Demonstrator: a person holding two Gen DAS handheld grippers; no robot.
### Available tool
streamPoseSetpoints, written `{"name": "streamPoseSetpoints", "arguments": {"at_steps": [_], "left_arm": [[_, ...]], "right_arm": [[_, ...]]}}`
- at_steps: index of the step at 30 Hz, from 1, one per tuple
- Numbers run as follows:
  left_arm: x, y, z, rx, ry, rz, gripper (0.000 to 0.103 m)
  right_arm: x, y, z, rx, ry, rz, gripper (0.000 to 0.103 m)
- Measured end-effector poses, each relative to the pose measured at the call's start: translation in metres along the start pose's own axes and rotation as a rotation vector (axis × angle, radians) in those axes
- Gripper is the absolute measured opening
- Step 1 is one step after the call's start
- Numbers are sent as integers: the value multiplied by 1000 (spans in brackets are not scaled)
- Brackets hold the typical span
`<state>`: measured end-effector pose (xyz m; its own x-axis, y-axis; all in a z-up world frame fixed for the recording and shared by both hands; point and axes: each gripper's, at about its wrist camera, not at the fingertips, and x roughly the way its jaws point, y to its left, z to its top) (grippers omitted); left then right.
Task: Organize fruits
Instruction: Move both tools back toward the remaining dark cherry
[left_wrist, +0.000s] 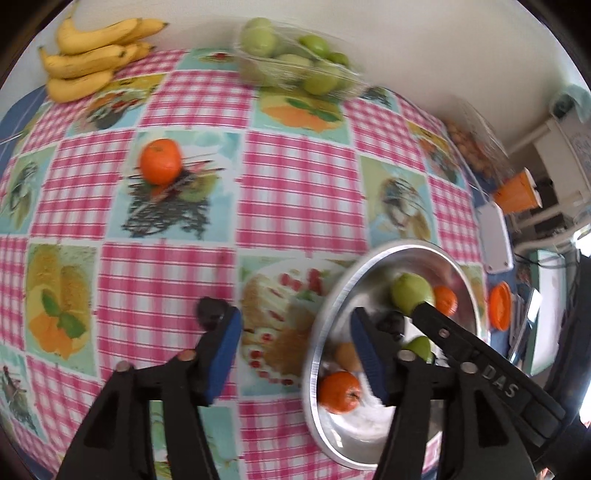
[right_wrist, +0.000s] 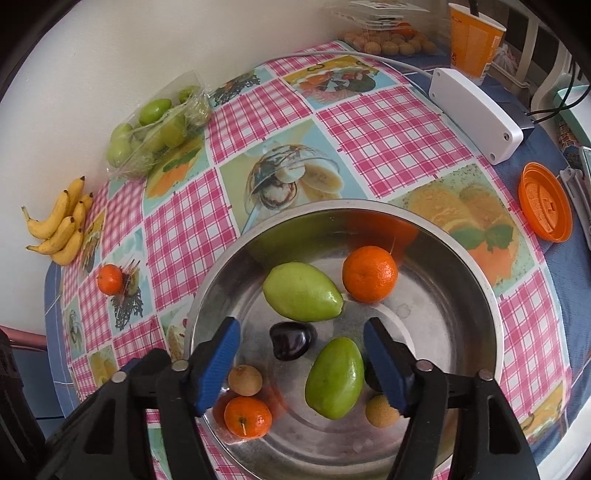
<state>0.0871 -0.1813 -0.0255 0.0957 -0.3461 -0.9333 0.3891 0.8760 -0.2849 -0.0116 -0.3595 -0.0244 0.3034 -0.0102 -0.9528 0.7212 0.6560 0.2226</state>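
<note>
Down below the right claw (right_wrist: 301, 363), inside the metal bowl (right_wrist: 491, 314): a green fruit (right_wrist: 334, 378) and a dark plum (right_wrist: 291, 339) right between the blue pads (right_wrist: 218, 363), touching neither. Wide open, holding nothing. Over by the left claw (left_wrist: 295, 354), also open and empty: one orange (left_wrist: 160, 160) alone on the checked cloth (left_wrist: 295, 177), far ahead to the left.

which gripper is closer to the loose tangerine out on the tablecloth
Left. The left gripper hangs over the cloth at the bowl's rim, on the tangerine's side; the right gripper is over the bowl, farther away.
</note>
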Motion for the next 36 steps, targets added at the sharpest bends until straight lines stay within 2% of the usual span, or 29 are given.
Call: {"name": "streamPoseSetpoints", "arguments": {"at_steps": [4, 9, 15, 20, 22, 30, 36], "left_arm": [[-2, 16, 3, -27, -19, 61, 73], [-2, 34, 3, -62, -37, 113, 80], [-5, 39, 2, -66, -65, 158, 87], [-5, 39, 3, -57, -90, 198, 88], [-5, 39, 3, -52, -100, 208, 94], [-13, 47, 6, -71, -129, 201, 94], [-21, 64, 5, -118, -136, 176, 95]], "right_arm": [[4, 2, 1, -20, 3, -16, 81], [7, 4, 1, -40, 4, -28, 95], [7, 3, 2, -42, -3, -33, 102], [6, 2, 1, -41, -13, -41, 103], [5, 4, 0, -46, -17, -40, 103], [-2, 12, 0, -77, -65, -18, 103], [-2, 14, 0, -94, -67, -39, 103]]}}
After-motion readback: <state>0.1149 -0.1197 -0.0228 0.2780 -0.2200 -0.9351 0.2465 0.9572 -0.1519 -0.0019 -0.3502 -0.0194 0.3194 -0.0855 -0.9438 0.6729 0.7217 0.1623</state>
